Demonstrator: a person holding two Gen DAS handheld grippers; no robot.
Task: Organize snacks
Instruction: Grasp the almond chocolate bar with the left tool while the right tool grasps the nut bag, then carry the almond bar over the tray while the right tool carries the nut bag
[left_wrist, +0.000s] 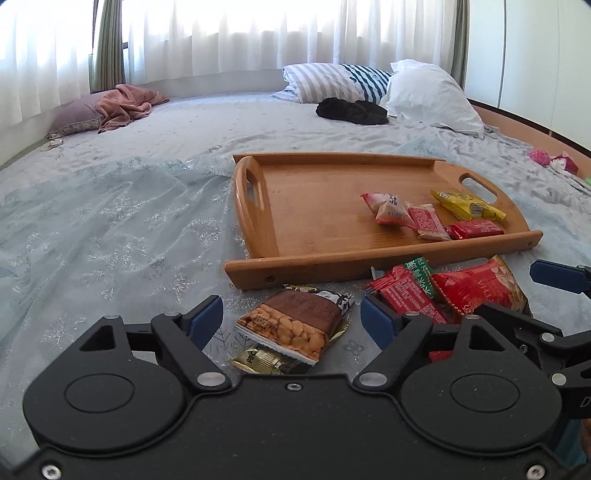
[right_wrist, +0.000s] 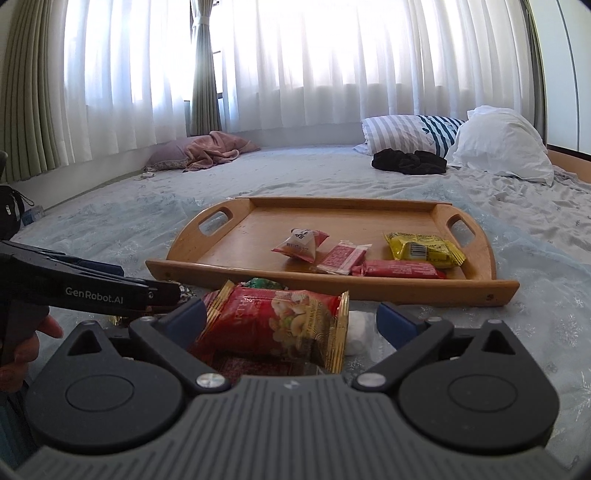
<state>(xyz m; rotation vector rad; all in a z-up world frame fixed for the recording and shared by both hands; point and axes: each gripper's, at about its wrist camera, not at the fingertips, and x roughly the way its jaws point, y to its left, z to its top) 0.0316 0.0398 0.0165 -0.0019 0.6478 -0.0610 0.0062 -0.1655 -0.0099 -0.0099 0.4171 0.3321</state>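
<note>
1. The bed (left_wrist: 147, 206), in a pale blue snowflake cover, carries everything.
2. Ahead of the grippers: a wooden tray (left_wrist: 258, 229).
3. Loose packets lie at the fingertips — peanut packet (left_wrist: 295, 325), red packet (right_wrist: 273, 325).
4. Far off: white pillow (left_wrist: 428, 96), striped pillow (left_wrist: 321, 81), black cloth (left_wrist: 351, 110), pink blanket (left_wrist: 129, 103).

Smooth wooden tray (left_wrist: 295, 206), glossy foil snack packets (left_wrist: 476, 284), matt cloth bedsheet (left_wrist: 129, 221)
</note>
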